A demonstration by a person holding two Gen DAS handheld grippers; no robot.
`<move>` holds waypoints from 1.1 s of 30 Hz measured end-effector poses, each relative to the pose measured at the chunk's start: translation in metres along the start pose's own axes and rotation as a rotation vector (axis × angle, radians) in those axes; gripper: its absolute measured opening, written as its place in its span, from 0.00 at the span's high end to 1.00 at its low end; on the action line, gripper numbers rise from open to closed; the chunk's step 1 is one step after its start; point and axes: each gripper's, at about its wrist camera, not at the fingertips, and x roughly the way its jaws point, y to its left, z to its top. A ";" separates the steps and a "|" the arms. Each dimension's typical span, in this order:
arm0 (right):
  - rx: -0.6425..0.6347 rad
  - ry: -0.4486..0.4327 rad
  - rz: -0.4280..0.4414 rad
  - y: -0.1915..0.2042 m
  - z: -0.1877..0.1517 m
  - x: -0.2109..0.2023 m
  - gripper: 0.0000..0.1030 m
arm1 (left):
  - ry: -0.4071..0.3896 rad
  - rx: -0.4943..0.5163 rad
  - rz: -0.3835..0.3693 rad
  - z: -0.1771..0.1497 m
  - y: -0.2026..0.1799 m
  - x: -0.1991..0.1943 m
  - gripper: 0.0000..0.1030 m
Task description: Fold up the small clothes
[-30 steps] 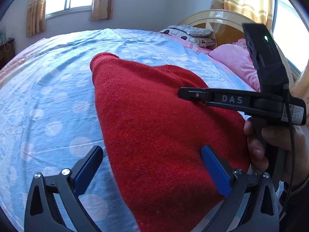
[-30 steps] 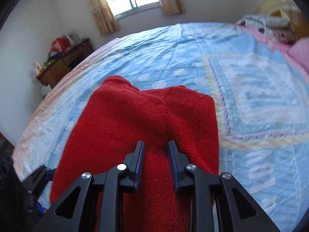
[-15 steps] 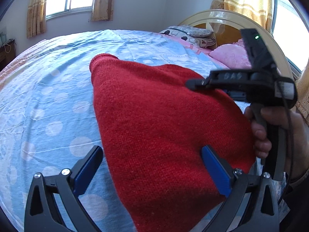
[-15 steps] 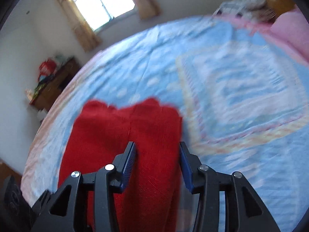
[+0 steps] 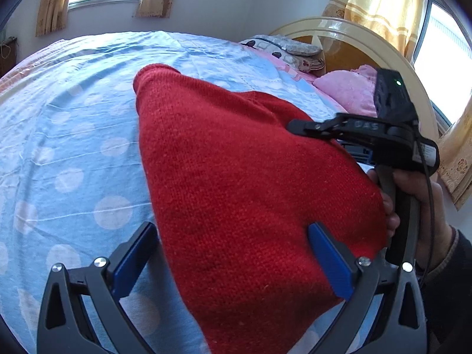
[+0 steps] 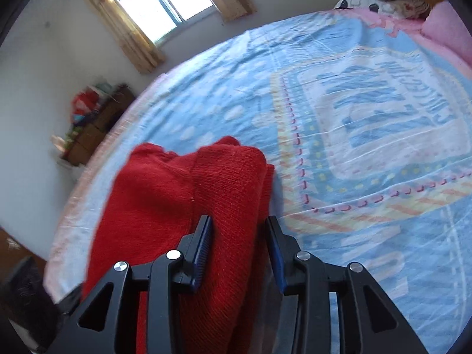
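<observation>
A folded red knit sweater (image 5: 236,177) lies on the blue dotted bedsheet (image 5: 73,147). My left gripper (image 5: 233,247) is open wide, with its blue pads on either side of the sweater's near end. My right gripper (image 6: 239,236) is open, and the sweater's right folded edge (image 6: 233,194) lies between its pads. The right gripper also shows in the left wrist view (image 5: 348,126), held by a hand over the sweater's right side.
Pink pillows (image 5: 348,91) and a grey patterned pillow (image 5: 283,50) lie at the headboard (image 5: 368,38). A cluttered wooden cabinet (image 6: 91,126) stands by the wall left of the bed. The bedsheet's printed panel (image 6: 368,118) spreads to the right of the sweater.
My right gripper has opened from nearly shut and drawn back and to the right along the sweater's edge. My left gripper has stayed open in about the same place.
</observation>
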 end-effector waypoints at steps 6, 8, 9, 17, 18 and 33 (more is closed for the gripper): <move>0.074 -0.055 0.052 -0.020 0.013 -0.005 0.34 | -0.001 -0.018 -0.029 0.000 0.003 0.000 0.00; 0.112 -0.026 0.090 -0.027 0.019 0.004 0.31 | -0.003 -0.024 -0.037 0.000 0.004 -0.001 0.00; 0.121 -0.016 0.097 -0.028 0.021 0.009 0.31 | -0.003 -0.026 -0.041 0.000 0.004 -0.001 0.00; 0.029 0.054 0.135 -0.007 0.036 0.041 0.31 | -0.005 -0.032 -0.054 0.000 0.007 -0.001 0.00; 0.016 0.062 0.125 -0.005 0.038 0.045 0.31 | -0.005 -0.032 -0.056 0.000 0.007 -0.001 0.00; 0.028 0.056 0.142 -0.014 0.033 0.052 0.67 | 0.016 -0.012 -0.036 0.004 0.002 0.003 0.00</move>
